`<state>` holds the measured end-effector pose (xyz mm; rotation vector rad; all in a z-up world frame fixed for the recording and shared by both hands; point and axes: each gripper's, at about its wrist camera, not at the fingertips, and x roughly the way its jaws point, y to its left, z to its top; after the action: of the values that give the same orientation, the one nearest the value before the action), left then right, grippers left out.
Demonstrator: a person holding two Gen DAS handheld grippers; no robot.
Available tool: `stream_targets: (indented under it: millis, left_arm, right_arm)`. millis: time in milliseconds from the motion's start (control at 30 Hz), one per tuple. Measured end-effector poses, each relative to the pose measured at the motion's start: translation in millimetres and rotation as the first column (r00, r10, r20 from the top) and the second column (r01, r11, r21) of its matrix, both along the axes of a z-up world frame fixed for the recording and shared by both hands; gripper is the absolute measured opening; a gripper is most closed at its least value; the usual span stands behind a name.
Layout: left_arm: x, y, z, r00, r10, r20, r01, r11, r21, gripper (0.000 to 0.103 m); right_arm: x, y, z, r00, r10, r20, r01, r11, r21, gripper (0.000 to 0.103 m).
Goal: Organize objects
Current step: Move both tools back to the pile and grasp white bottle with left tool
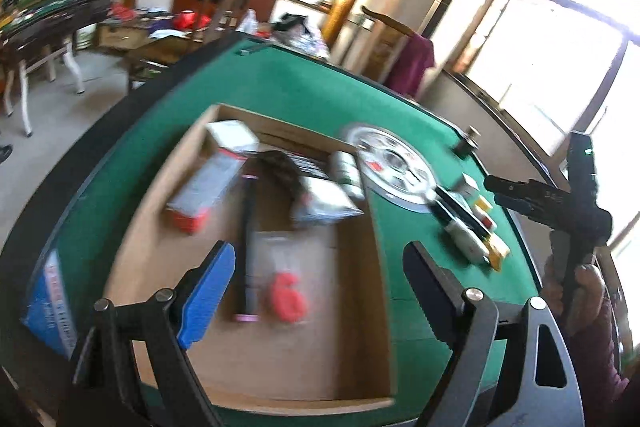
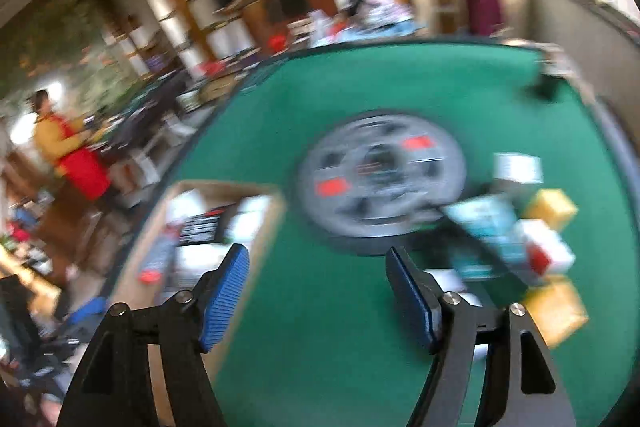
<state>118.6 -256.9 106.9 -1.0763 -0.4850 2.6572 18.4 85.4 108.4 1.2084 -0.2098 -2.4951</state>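
Both grippers stand with their jaws spread and nothing between them. From the left wrist view, the left gripper point(image 1: 320, 291) hangs over a shallow cardboard box point(image 1: 360, 307) that sits on the green felt table point(image 1: 304, 87). Inside the box lie a long white carton with a red end point(image 1: 208, 183), a dark slim stick with pink tips point(image 1: 248, 251), a clear bag of red pieces point(image 1: 286, 291), a silvery pouch point(image 1: 326, 203) and a dark braided bundle point(image 1: 282, 171), all blurred. Just beside the box's far corner sits a round silver dial point(image 1: 394, 167) set in the felt. Past the dial lies a cluster of small boxes point(image 1: 476, 227), white, yellow and red. The right gripper point(image 1: 508, 191) shows at the edge of this view, near that cluster.

From the right wrist view, the right gripper point(image 2: 318, 291) hovers above bare felt, the dial ahead, the box to its left, the small boxes to its right. A person in a red apron point(image 2: 68, 151) stands across the room.
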Motion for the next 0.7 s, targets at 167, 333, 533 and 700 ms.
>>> stream_targets:
  millis: [167,333,533,700]
  left_arm:
    - [-7,34,-7,0.997,-0.064,0.045,0.062,0.997,0.034,0.086]
    - [-6,65,-2,0.993,-0.102,0.058,0.103,0.995,-0.002,0.086]
    - [-11,93,-2,0.991,-0.106,0.077,0.111,0.992,-0.061,0.086]
    - [-30,137,-14,0.984,-0.153,0.091,0.165,0.976,-0.144,0.086]
  right_arm:
    - [-12,57,-28,0.99,-0.06,0.128,0.072,0.993,-0.089,0.076]
    - [-20,54,-63,0.978,0.003,0.207,0.02,0.994,-0.108,0.077]
    - [-12,38,-80,0.961,0.156,0.228,-0.103,0.968,-0.227,0.077]
    - [-3,52,-61,0.99,0.081,0.119,-0.057,0.979,-0.193,0.077]
